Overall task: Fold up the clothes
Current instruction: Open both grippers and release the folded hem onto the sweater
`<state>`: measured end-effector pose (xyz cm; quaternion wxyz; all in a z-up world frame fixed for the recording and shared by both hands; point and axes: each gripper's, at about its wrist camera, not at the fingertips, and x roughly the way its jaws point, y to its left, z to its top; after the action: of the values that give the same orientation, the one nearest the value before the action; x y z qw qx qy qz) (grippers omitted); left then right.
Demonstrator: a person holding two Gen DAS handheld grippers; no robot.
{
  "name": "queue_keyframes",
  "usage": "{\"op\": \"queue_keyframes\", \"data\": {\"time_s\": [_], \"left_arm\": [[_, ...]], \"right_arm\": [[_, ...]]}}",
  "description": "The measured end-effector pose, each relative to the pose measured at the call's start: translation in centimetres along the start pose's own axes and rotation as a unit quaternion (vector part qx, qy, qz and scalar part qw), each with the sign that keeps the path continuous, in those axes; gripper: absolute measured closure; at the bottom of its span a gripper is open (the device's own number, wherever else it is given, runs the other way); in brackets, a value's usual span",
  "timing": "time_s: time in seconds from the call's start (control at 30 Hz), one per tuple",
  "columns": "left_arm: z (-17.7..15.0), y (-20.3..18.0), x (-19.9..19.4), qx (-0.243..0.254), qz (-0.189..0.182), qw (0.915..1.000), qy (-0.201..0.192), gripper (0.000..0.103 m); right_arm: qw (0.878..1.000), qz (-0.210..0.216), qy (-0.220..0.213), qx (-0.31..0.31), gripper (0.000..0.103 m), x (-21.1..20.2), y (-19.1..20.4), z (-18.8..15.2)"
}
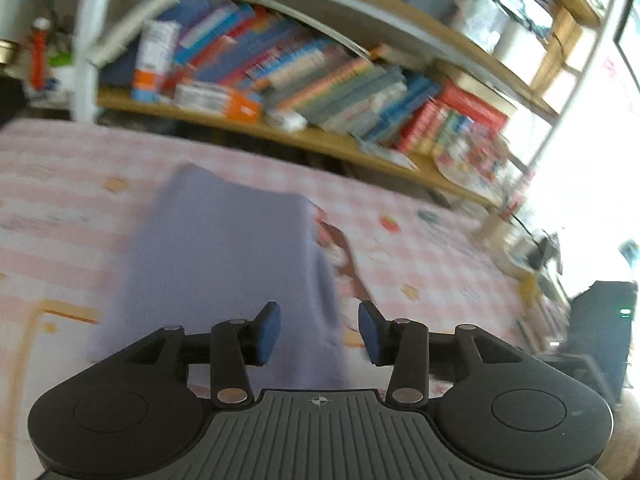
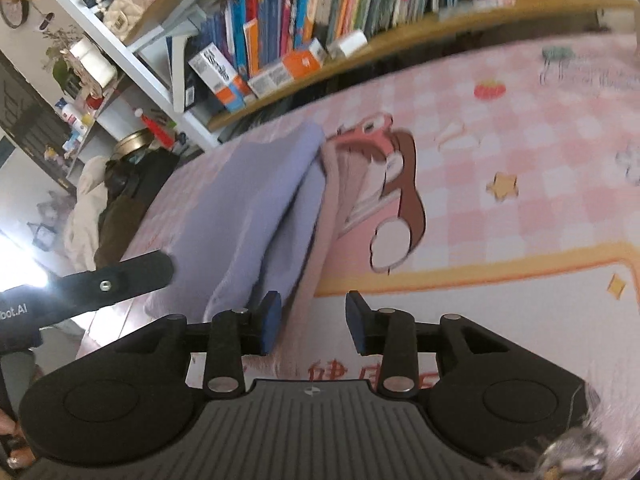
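On the pink checked bedcover, the lavender garment lies folded in layers, both the left gripper and right gripper gaping empty; any further fold needs edges matched squarely.

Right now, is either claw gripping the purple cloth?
No. Both the left gripper and right gripper are open, empty, above the folded purple garment.
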<state>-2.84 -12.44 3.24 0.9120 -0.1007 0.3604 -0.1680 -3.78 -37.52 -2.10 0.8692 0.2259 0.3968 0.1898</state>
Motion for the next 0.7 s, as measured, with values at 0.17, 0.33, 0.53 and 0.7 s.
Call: {"op": "queue_keyframes", "data": {"time_s": [0.17, 0.33, 0.53, 0.7], "left_arm": [[0.3, 2.5, -2.8, 0.017, 0.065, 0.9970, -0.038, 0.028], [0.3, 4.3, -3.6, 0.041, 0.111, 0.9912, -0.058, 0.011], [0.5, 6.1, -3.5, 0.059, 0.094, 0.9916, -0.066, 0.042], [0.7, 6.5, -0.7, 0.092, 0.052, 0.9944, -0.012, 0.076]], "right_arm": [[0.999, -0.007, -0.036, -0.021, 0.063, -0.9, 1.8, 1.3], [0.997, -0.012, -0.060, -0.041, 0.048, -1.2, 4.4, 2.2], [0.997, -0.015, -0.050, -0.056, 0.048, 0.3, 7.0, 1.9], [0.996, -0.027, -0.047, -0.069, 0.070, 1.2, 8.1, 1.3]]}}
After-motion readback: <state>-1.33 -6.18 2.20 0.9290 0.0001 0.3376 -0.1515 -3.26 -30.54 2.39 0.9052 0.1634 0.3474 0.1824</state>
